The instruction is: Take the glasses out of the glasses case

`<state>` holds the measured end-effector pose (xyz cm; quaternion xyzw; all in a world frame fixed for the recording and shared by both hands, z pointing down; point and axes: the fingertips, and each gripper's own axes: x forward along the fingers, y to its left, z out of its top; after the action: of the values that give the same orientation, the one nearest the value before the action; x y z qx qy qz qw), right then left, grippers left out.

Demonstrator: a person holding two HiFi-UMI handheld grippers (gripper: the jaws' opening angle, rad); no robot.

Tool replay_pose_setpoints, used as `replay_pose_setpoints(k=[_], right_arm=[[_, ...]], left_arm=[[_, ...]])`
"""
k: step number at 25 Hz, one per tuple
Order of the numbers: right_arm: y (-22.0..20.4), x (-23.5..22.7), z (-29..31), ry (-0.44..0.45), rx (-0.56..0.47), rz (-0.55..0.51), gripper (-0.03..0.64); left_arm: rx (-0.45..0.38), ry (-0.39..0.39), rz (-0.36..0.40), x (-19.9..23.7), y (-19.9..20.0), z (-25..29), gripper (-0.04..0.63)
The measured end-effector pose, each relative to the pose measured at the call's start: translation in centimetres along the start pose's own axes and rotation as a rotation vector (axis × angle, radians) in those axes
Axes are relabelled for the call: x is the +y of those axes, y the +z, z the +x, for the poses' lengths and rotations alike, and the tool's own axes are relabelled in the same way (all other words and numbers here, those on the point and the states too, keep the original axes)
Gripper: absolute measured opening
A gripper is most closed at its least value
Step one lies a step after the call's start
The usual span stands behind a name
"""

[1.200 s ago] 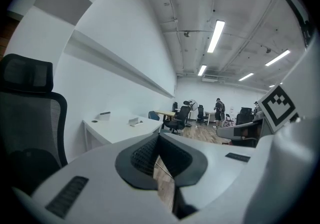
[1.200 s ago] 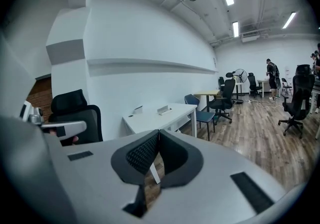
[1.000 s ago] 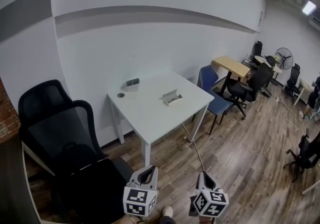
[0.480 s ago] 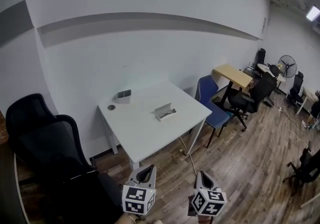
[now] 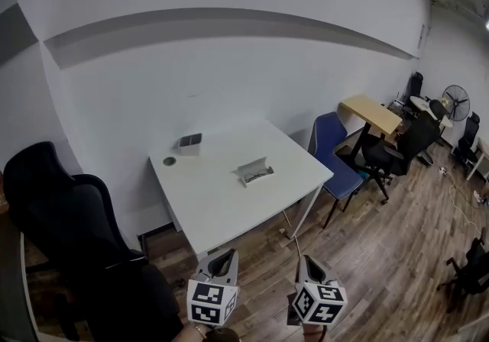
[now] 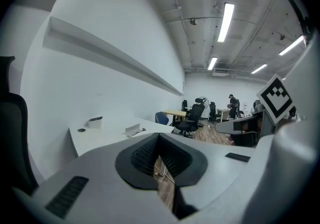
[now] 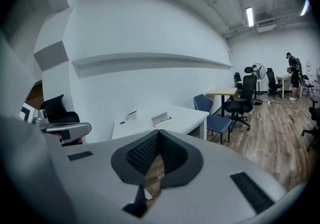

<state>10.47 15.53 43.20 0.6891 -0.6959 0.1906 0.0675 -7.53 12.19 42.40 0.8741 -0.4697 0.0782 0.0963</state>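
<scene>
My left gripper point(image 6: 157, 137) was closed, its jaws pressed together with nothing between them. My right gripper point(image 7: 159, 133) was likewise closed and empty. Both were held low in front of me, over the wooden floor point(image 5: 367, 256), well apart from the white table point(image 5: 218, 207). The glasses case point(image 5: 254, 172) lay open near the middle of that table, touched by neither gripper.

An office is indicated by a white desk point(image 5: 221, 203) ahead of the left gripper point(image 5: 222, 260), swivel chairs point(image 5: 57, 207) and strip lights point(image 6: 226, 20) overhead.
</scene>
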Motion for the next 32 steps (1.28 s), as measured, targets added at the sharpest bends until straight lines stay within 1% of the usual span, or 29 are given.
replay_pose_setpoints(k=[7, 10, 14, 18, 21, 27, 32], right_arm=[[-0.8, -2.3, 2.2, -0.012, 0.045, 0.008, 0.032], [-0.3, -3.5, 3.5, -0.020, 0.043, 0.011, 0.032], [0.7, -4.2, 5.9, -0.007, 0.040, 0.000, 0.032], [2.5, -5.1, 9.0, 0.004, 0.031, -0.019, 0.032], [4.0, -5.5, 11.7, 0.014, 0.036, -0.032, 0.032], [7.9, -6.7, 16.2, 0.027, 0.019, -0.056, 0.032], [9.2, -6.9, 20.1, 0.048, 0.036, -0.059, 0.032]], left_arm=[[0.030, 0.006, -0.009, 0.3, -0.8, 3.0, 0.017], [0.031, -0.005, -0.001, 0.2, -0.6, 4.8, 0.017], [0.021, -0.011, 0.002, 0.3, 0.1, 7.8, 0.017], [0.007, -0.014, -0.001, 0.8, 1.5, 11.2, 0.017], [0.006, -0.005, -0.018, 2.0, 2.3, 13.9, 0.017], [-0.012, 0.013, -0.031, 3.6, 4.8, 18.6, 0.017], [-0.011, 0.026, -0.036, 5.4, 5.8, 22.1, 0.017]])
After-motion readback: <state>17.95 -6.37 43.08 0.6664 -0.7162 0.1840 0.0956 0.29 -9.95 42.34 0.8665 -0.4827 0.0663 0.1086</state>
